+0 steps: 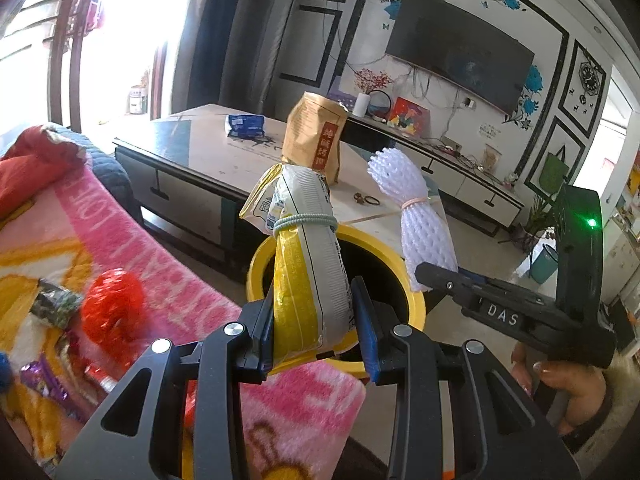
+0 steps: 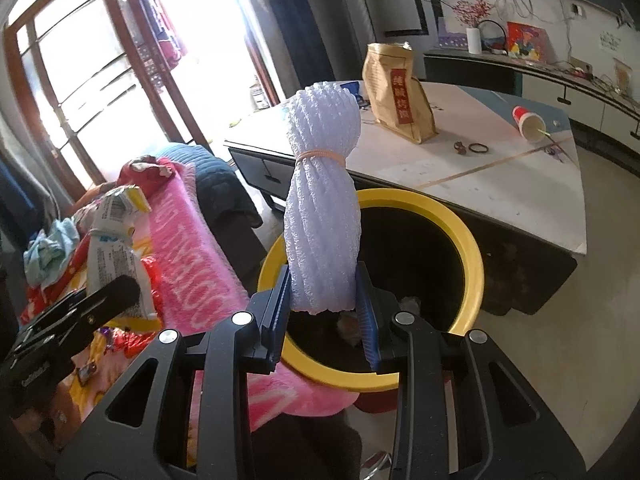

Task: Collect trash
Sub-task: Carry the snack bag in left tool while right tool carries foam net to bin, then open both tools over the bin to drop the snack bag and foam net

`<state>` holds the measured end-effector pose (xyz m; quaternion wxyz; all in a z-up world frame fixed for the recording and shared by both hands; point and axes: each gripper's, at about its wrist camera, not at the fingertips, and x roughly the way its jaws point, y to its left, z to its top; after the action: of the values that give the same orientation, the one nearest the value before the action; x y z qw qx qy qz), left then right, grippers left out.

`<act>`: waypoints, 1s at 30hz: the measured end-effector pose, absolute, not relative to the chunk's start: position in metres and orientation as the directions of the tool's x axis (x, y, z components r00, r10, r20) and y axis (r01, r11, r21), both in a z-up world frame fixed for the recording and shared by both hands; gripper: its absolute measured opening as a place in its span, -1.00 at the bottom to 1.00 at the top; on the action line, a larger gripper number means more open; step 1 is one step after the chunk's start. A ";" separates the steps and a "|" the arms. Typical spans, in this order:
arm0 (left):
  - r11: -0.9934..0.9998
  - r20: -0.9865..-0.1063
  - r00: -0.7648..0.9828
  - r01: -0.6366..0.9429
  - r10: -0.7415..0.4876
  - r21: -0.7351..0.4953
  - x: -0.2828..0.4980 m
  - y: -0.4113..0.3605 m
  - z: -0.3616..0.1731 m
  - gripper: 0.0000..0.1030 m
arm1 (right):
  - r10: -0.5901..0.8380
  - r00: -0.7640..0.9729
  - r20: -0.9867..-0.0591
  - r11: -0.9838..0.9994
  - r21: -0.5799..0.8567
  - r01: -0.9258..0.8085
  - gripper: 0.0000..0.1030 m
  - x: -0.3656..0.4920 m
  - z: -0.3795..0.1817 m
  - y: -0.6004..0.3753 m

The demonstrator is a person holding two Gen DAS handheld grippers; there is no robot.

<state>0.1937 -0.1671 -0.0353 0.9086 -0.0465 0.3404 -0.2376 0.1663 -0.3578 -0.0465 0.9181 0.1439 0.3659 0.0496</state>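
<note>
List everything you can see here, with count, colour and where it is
Snack bag: 1, yellow and white, tied with a band, in the left gripper over the bin.
Foam net: 1, white, banded, in the right gripper over the bin.
Bin: 1, yellow rim, dark inside, between sofa and table.
Paper bag: 1, tan with red label, upright on the table.
Table: 1, pale top.
Cup: 1, red, lying on the table.
Blue packet: 1, far end of the table.
Blanket: 1, pink, on the sofa.
Red net: 1, on the blanket.
TV: 1, black, on the wall.
Left gripper: shut on the snack bag.
Right gripper: shut on the foam net.
</note>
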 end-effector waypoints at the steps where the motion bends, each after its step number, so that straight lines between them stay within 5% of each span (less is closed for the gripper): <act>1: 0.882 -0.601 0.650 0.403 -0.465 -0.246 0.197 -0.169 -0.037 -0.38 | 0.197 0.722 -0.664 0.951 0.308 0.023 -0.52 0.168 -0.049 -0.361; 24: 0.880 -0.711 0.545 0.413 -0.445 -0.234 0.280 -0.237 -0.078 -0.36 | 0.219 0.618 -0.755 0.913 0.382 0.144 -0.37 0.192 -0.101 -0.397; 26: 0.878 -0.708 0.546 0.415 -0.449 -0.237 0.287 -0.240 -0.079 -0.27 | 0.201 0.615 -0.763 0.919 0.364 0.150 -0.16 0.191 -0.102 -0.396; 30: 0.885 -0.700 0.555 0.387 -0.448 -0.259 0.291 -0.236 -0.079 0.21 | 0.173 0.624 -0.762 0.923 0.346 0.168 0.01 0.190 -0.100 -0.398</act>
<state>0.2907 -0.2361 -0.0794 0.8810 -0.0374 0.4076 -0.2371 0.1898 -0.3978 -0.0996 0.8794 0.1963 0.4338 0.0014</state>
